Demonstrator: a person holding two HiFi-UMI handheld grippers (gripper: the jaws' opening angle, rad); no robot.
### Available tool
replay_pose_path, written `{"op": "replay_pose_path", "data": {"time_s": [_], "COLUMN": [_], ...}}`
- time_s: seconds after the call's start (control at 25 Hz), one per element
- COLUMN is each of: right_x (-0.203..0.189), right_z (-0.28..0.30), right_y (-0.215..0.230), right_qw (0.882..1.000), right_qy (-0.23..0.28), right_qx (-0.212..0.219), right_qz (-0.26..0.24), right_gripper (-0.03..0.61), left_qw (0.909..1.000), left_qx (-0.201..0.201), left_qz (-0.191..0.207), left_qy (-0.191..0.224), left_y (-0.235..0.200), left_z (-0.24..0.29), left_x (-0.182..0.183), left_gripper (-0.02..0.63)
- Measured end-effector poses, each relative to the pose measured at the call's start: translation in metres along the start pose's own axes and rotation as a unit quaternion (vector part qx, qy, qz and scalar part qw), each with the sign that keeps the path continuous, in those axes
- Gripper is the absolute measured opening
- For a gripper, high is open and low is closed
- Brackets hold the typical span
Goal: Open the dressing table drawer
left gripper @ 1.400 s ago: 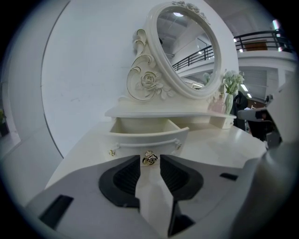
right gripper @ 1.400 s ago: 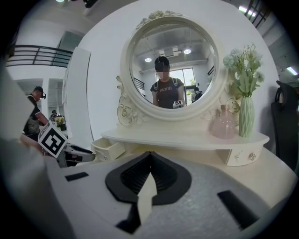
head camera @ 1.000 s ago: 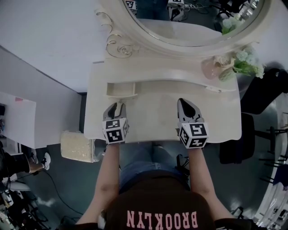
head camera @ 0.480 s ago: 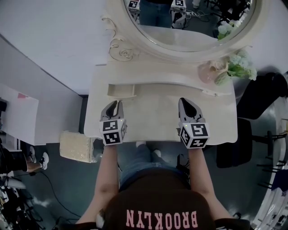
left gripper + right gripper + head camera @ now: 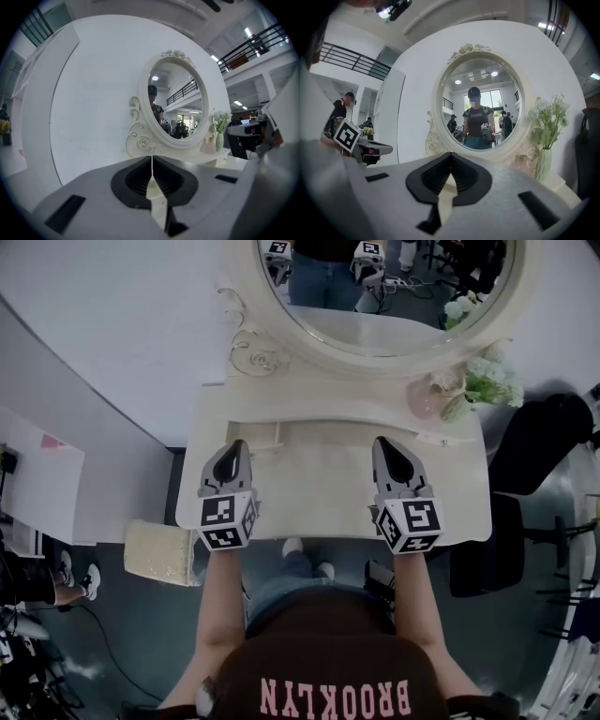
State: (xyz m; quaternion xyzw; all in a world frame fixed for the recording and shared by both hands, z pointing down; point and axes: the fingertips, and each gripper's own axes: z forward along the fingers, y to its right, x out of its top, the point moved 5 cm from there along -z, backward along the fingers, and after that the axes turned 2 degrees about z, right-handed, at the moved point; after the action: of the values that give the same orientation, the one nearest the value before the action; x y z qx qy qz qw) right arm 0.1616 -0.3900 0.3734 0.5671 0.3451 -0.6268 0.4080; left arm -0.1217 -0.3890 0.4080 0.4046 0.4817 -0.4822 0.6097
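1. Above the cream dressing-table tabletop (image 5: 319, 493), the left gripper (image 5: 238, 444) hangs with its jaws just closed together, empty.
2. The right gripper (image 5: 383, 442) is likewise pressed together, holding nothing.
3. The small cream drawer (image 5: 258, 435) sits in the back ledge, just beyond the left gripper's tip.
4. The oval white-framed mirror (image 5: 375, 296) and the pink vase of flowers (image 5: 427, 397) stand behind.

Not a real bedroom, more like a big open lab or demo hall with a staged home corner. A cream dressing table (image 5: 337, 507) with an oval mirror (image 5: 394, 296) and a vase of flowers (image 5: 473, 390) is set against a curved white partition (image 5: 122, 324). Balcony railings (image 5: 262, 44) and ceiling lights (image 5: 248, 32) are seen high overhead. A black office chair (image 5: 539, 442) is parked beside it, a cable (image 5: 112, 638) is trailed over the grey floor, and other people (image 5: 452, 123) are caught in the reflection.
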Motion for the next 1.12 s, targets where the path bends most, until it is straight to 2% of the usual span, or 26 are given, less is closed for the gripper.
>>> {"op": "replay_pose_path", "data": {"time_s": [0.36, 0.6, 1.12], "right_x": [0.050, 0.066, 0.071], "right_z": [-0.012, -0.014, -0.010], "right_y": [-0.010, -0.013, -0.014], "right_qw": [0.995, 0.993, 0.992], "right_qy": [0.069, 0.093, 0.098], "right_qx": [0.004, 0.003, 0.007], "right_qz": [-0.066, -0.078, -0.085], "right_gripper": [-0.002, -0.002, -0.002], "left_qw": [0.9955, 0.9898, 0.9864], "left_qx": [-0.012, -0.019, -0.020], "left_qz": [0.035, 0.054, 0.059], "left_qy": [0.087, 0.131, 0.153], "left_y": [0.006, 0.009, 0.007], "left_z": [-0.010, -0.017, -0.018], "left_x": [0.057, 0.086, 0.102], "left_gripper": [0.011, 0.011, 0.011]}}
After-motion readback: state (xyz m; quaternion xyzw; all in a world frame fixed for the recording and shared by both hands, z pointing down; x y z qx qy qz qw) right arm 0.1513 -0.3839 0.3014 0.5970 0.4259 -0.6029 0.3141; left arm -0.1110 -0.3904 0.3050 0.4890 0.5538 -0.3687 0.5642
